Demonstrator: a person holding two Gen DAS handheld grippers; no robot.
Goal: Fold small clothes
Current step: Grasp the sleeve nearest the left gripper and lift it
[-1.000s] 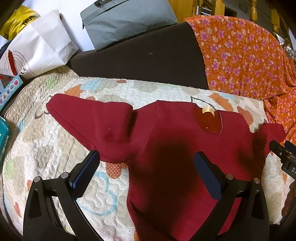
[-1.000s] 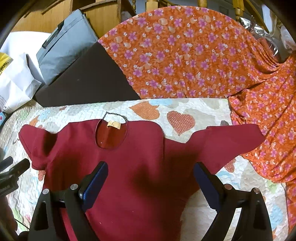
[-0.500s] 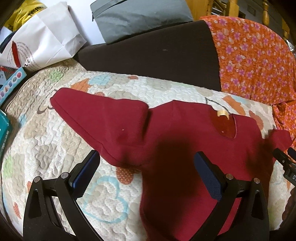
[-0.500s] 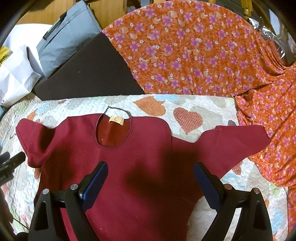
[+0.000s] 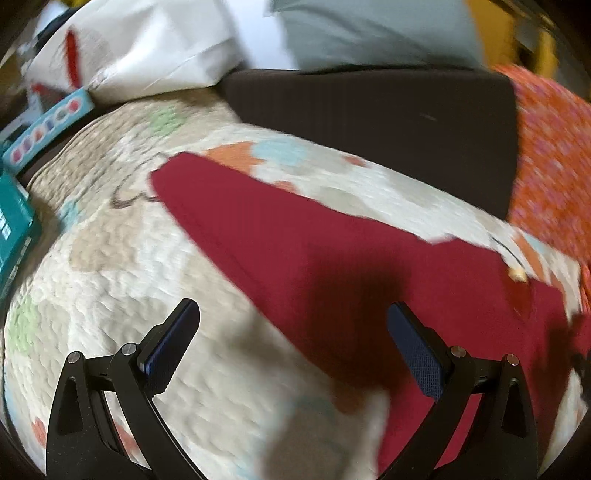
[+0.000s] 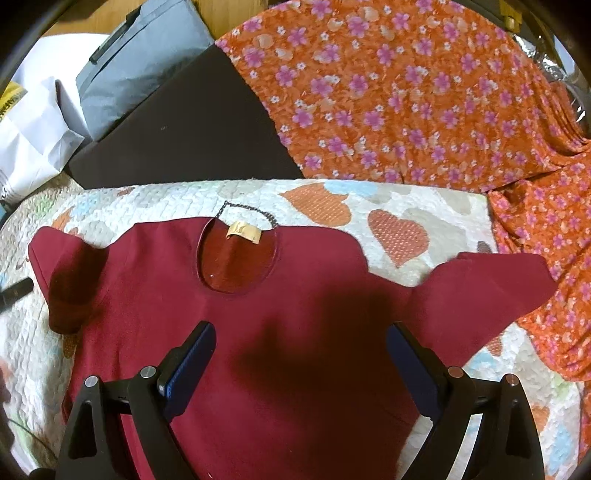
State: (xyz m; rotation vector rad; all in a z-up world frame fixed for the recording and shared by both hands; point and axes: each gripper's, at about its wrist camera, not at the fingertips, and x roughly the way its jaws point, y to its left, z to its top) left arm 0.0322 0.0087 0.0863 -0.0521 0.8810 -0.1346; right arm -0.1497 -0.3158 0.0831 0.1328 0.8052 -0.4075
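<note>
Over the maroon shirt (image 6: 295, 332), the right gripper (image 6: 301, 363) hovers with its fingers (image 6: 192, 363) spread wide and nothing between them; their inner pads are dark blue with a fine grid texture. The shirt lies flat, front up, on a quilt (image 6: 369, 199) of puffy, stitched cream fabric patterned with orange, blue and beige hearts. A round neckline sits at the upper middle of the shirt, with a small tan label (image 6: 243, 232) inside it and a thin dark chain (image 6: 243, 208) looping just past the collar. Both short sleeves stretch outward from the body, and the sleeve on the right of the shirt reaches nearly to an orange floral cloth (image 6: 424, 96) with pink flowers, draped in soft pleats.

Seen from the left wrist, where the picture is motion-blurred, the left gripper (image 5: 291, 349) also has its fingers (image 5: 171, 345) wide apart, holding nothing. One finger stands above bare quilt (image 5: 110, 280) beside the shirt; the other stands above the shirt's (image 5: 332, 266) knit fabric by its pointed sleeve. Beyond the shirt runs a dark brown cushion (image 5: 369, 107), with a white paper bag (image 5: 147, 48) and a grey bag (image 5: 369, 33) behind it.
</note>
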